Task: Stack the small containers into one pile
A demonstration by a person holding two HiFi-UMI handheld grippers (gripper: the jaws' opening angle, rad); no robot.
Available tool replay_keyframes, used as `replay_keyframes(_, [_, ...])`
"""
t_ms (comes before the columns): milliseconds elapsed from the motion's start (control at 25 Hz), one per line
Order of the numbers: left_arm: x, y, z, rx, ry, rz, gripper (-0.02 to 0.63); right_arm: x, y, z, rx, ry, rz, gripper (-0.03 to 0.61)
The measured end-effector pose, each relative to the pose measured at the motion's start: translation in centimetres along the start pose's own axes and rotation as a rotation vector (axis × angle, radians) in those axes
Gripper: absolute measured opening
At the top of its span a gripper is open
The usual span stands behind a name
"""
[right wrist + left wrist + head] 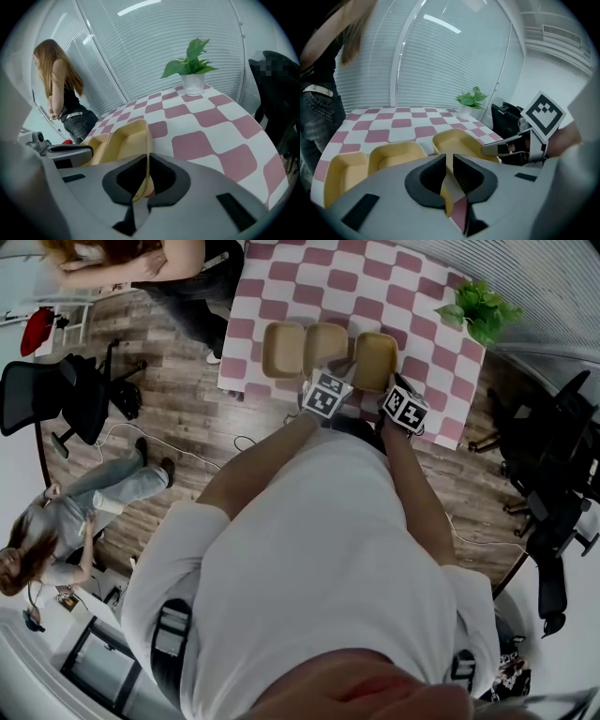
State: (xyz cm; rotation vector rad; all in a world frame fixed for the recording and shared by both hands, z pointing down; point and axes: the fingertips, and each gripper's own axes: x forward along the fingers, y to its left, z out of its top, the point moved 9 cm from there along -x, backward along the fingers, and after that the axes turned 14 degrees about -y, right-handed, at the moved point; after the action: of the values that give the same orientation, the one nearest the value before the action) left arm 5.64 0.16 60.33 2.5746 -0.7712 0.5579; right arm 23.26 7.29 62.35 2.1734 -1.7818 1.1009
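Left gripper (447, 163): clenched on the near-left wall of the right-hand tan shallow pulp container (459, 140). A thin strip of tan wall fills the slit between the jaws.
Right gripper (148, 165): clamped on the opposite wall of that same container, whose rim runs straight into the closed jaws.
Held container: at the right end of the row on the pink-and-white chequered tablecloth (394, 287). I cannot tell whether it is lifted off the cloth.
Other two: the middle tan container (324, 345) is just beside the held one, and the left-end tan container (284, 350) sits close against the middle one. Nothing is stacked so far.
Doing it well: as I judge it, both grips should rise level so the thin walls do not buckle. Carry the container over the middle one, match rims and corners, lower until it nests, then let go on both sides together.
Head view shows: the whole row from above and both marker cubes, but not the bite of the jaws.
Left gripper view shows: all three containers side-on, with the right gripper reaching in from the right.
Right gripper view shows: the grip on the right wall and bare cloth beyond it, but not the left-end container.
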Motion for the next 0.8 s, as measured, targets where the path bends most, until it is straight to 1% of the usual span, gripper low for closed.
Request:
replay_keyframes(120, [-0.2, -0.3, 0.8, -0.011, -0.008, -0.017, 0.04, -0.7, 0.1, 0.9, 0.022, -0.024, -0.001, 0.041])
replay_keyframes(200, [-0.3, -0.4, 1.4, -0.042, -0.016, -0.029, 0.098, -1.2, 0.2, 1.3, 0.045, -0.04, 0.009, 0.041])
replay_keyframes(240, [-0.5, -0.6, 1.9, -0.061, -0.022, -0.035, 0.104, -1.5, 0.2, 1.4, 0.06, -0.049, 0.015, 0.041])
replay_keyframes(320, [-1.0, -0.9, 2.7, -0.092, -0.038, -0.043, 0.107, -2.3, 0.5, 1.9, 0.087, -0.074, 0.026, 0.041])
replay_keyframes(440, [-1.7, -1.6, 4.0, -0.113, -0.065, -0.05, 0.107, -3.7, 1.1, 3.0, 0.115, -0.109, 0.046, 0.043])
replay_keyframes(600, [-2.1, -1.8, 5.4, -0.109, -0.098, -0.041, 0.107, -4.7, 1.4, 4.0, 0.144, -0.138, 0.057, 0.041])
replay_keyframes(800, [-2.6, -1.7, 5.9, -0.105, -0.107, -0.023, 0.107, -5.1, 1.9, 4.2, 0.157, -0.144, 0.072, 0.041])
